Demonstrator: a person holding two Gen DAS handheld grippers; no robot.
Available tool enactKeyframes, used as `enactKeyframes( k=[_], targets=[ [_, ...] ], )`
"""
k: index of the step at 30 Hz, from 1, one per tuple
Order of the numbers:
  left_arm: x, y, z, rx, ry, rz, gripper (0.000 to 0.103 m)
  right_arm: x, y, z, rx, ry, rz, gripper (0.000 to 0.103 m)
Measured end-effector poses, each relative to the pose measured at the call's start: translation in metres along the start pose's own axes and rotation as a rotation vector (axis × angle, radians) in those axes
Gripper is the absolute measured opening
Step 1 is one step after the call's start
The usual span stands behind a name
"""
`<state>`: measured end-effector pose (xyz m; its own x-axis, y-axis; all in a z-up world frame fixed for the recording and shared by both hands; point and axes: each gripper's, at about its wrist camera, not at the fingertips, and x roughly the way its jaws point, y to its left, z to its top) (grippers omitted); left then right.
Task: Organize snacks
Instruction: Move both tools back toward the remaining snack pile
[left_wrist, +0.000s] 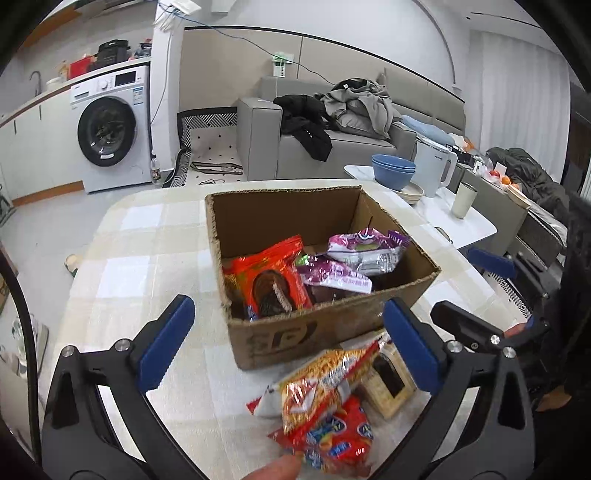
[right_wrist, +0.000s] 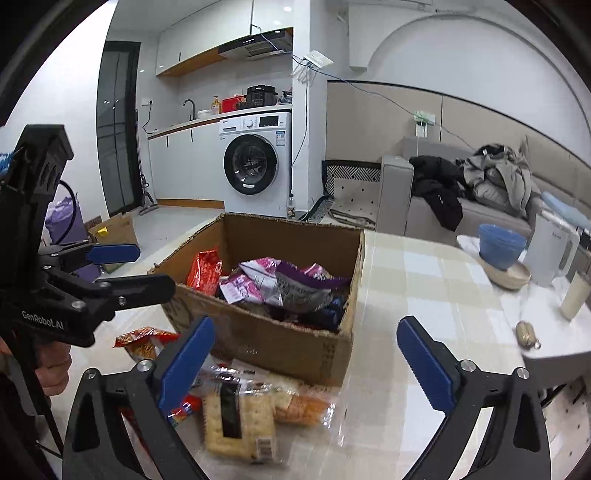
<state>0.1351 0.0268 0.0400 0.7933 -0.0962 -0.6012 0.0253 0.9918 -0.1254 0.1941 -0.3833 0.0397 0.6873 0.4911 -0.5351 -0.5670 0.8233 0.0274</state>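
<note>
An open cardboard box (left_wrist: 332, 332) (right_wrist: 280, 343) stands on the checked table. Inside lie a red packet (left_wrist: 273, 280) and purple packets (left_wrist: 365, 251) (right_wrist: 280, 280). In front of the box lie loose snacks: an orange noodle packet (left_wrist: 325, 376), a red packet (left_wrist: 340, 439) and a clear cracker pack (left_wrist: 388, 384) (right_wrist: 240, 417). My left gripper (left_wrist: 289, 302) hangs open over these loose snacks, holding nothing. My right gripper (right_wrist: 306, 321) is open too, above the box's near right corner, with the cracker pack just below its left finger.
Stacked blue bowls (left_wrist: 393, 171), a white kettle (left_wrist: 436, 166) and a cup (left_wrist: 464, 199) stand on the white table to the right. A small round object (right_wrist: 526, 334) lies near the table's right edge. The checked cloth (right_wrist: 424, 280) right of the box is bare.
</note>
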Motion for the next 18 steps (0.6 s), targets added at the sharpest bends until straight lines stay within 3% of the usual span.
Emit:
enactKeyframes(
  k=[8, 18],
  targets=[
    [-0.027, 0.007, -0.023, -0.032, 0.031, 0.02, 0.102, -0.016, -0.006, -0.023, 0.081, 0.036, 0.049, 0.102],
    [-0.049, 0.0, -0.053, 0.023, 0.055, 0.035, 0.102, -0.013, -0.003, -0.041, 0.096, 0.101, 0.063, 0.102]
  ],
)
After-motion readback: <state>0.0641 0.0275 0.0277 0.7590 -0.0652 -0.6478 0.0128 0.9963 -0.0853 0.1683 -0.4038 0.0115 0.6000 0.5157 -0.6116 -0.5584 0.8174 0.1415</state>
